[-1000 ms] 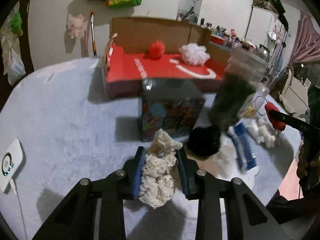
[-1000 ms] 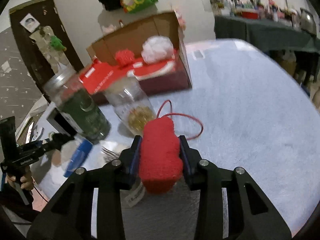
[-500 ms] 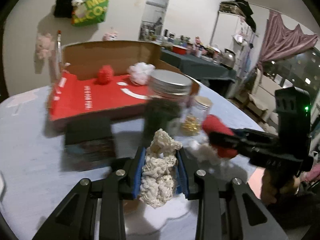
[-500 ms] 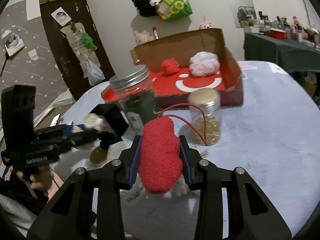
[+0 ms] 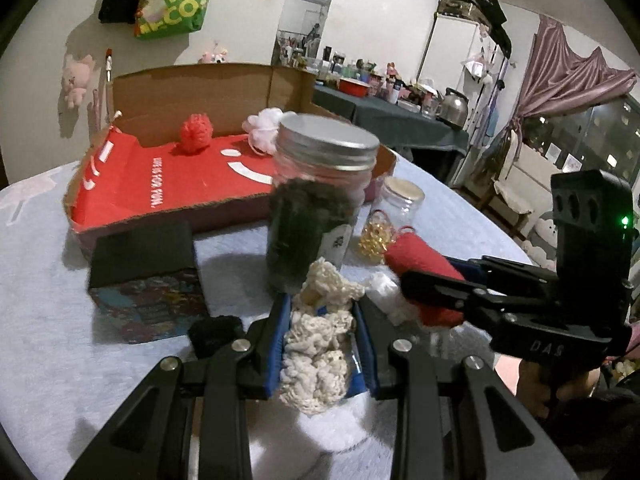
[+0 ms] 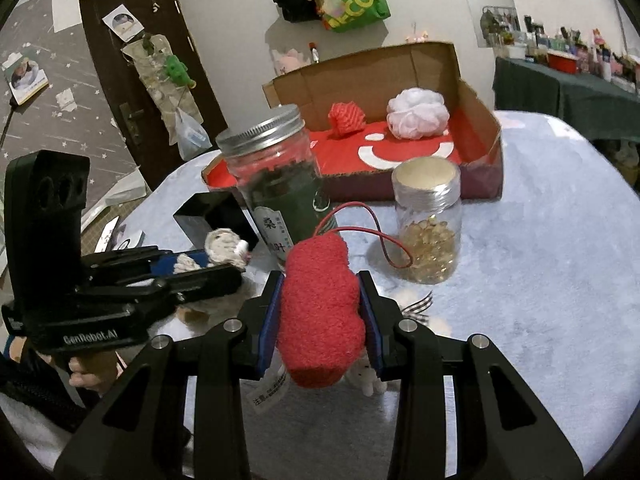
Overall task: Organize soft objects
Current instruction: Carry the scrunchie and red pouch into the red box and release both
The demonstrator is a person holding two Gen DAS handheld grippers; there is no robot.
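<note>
We were in the carrying step: each gripper had one soft thing and both were lifted above the table. The left gripper was closed narrow on a cream knitted toy, pressed between its blue pads. The right gripper was clamped on a red fuzzy toy, from which a thin red cord looped out at about one o'clock.

The goal, as we judged it, was the open cardboard box with the red floor, standing at twelve o'clock from both grippers and well apart from them. It already held a red pompom and a white puff, side by side near its back wall. The next move, we thought, called for bringing both toys forward over the box wall and letting them go on the free red floor in front of these two.

Two containers stood in the way. The tall jar with a metal screw lid was filled with something dark green, and the small jar at its right held yellow beads; both were closed. We judged the grippers had to pass above or between them, and the hanging cord could catch the small jar. A black-topped box stood at ten o'clock of the left gripper; we could not tell what was inside.
</note>
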